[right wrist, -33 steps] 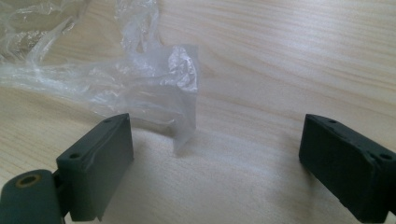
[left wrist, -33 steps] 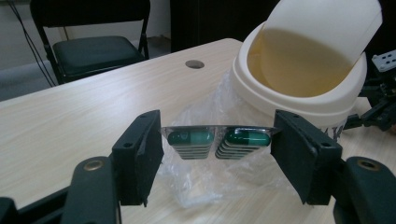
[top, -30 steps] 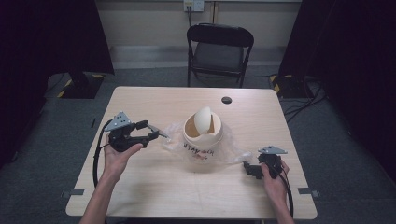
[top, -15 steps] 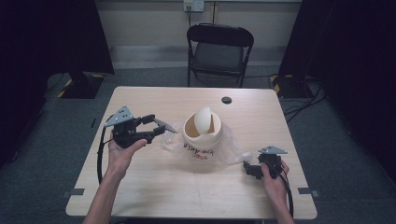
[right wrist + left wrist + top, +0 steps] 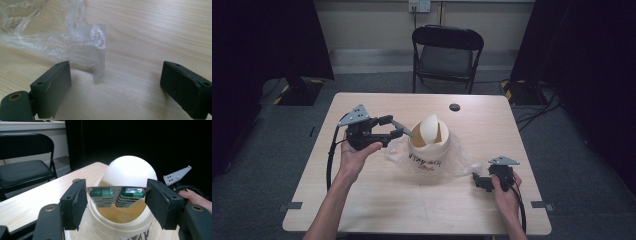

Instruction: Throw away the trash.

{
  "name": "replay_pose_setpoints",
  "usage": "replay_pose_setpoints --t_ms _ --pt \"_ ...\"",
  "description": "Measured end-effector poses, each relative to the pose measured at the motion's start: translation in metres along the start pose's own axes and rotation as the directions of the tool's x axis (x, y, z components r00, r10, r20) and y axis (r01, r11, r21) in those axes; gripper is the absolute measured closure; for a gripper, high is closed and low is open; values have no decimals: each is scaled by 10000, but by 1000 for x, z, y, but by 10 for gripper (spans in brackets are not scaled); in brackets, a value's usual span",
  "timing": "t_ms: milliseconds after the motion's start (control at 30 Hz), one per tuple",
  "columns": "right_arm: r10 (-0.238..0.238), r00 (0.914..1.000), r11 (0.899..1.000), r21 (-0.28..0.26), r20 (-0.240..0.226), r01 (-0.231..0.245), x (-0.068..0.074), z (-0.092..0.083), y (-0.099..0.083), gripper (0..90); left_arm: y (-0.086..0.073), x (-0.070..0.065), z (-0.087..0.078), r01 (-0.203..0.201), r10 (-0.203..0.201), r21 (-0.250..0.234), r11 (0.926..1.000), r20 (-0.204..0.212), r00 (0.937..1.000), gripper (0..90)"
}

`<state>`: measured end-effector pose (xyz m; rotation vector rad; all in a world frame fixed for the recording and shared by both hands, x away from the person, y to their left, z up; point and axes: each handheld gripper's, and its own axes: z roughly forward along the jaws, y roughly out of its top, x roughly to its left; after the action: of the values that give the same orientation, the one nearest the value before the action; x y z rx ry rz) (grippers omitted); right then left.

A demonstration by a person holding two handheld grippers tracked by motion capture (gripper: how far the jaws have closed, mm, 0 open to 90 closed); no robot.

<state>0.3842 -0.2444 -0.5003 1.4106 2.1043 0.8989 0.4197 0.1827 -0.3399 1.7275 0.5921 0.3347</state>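
Note:
My left gripper [image 5: 399, 131] is shut on a silver blister pack [image 5: 117, 195] of green capsules, gripped by its two edges and held level. It hovers at the left rim of a cream bin [image 5: 429, 155]; the bin's domed swing lid [image 5: 130, 171] is tilted, leaving a gap below the pack. The bin stands on a crumpled clear plastic bag [image 5: 459, 162]. My right gripper [image 5: 477, 181] rests low on the table at the right, open, its jaws [image 5: 115, 75] wide apart with bare wood between them. The bag's edge [image 5: 96, 47] lies just ahead of them.
The wooden table [image 5: 362, 210] has a small black hole [image 5: 454, 107] near its far edge. A black folding chair [image 5: 447, 55] stands behind the table. Dark curtains hang on both sides, and cables lie on the floor at the right.
My left gripper has risen and moved right toward the bin with the blister pack in it. The right gripper has stayed where it was.

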Motion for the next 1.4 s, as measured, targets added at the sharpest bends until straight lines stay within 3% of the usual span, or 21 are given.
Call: replay_pose_setpoints --t_ms 400,700,1000,1133,1400 --pt "0 10000 10000 0 1 0 0 0 0 90 -9 0 32 -206 174 618 9979 516 9985 342" --pt "-7 10000 10000 -3 -5 7 0 0 0 90 -18 1 52 -301 203 1376 9900 721 9972 342" --pt "-9 10000 10000 -8 -7 9 0 0 0 90 -22 5 60 -154 34 1633 9865 739 9973 342" --pt "-6 10000 10000 -5 -8 6 0 0 0 90 -26 8 64 -236 97 1931 9809 724 9973 341" --pt "-2 10000 10000 -3 -8 2 0 0 0 90 -28 9 69 -113 -38 1929 9812 777 9970 320"
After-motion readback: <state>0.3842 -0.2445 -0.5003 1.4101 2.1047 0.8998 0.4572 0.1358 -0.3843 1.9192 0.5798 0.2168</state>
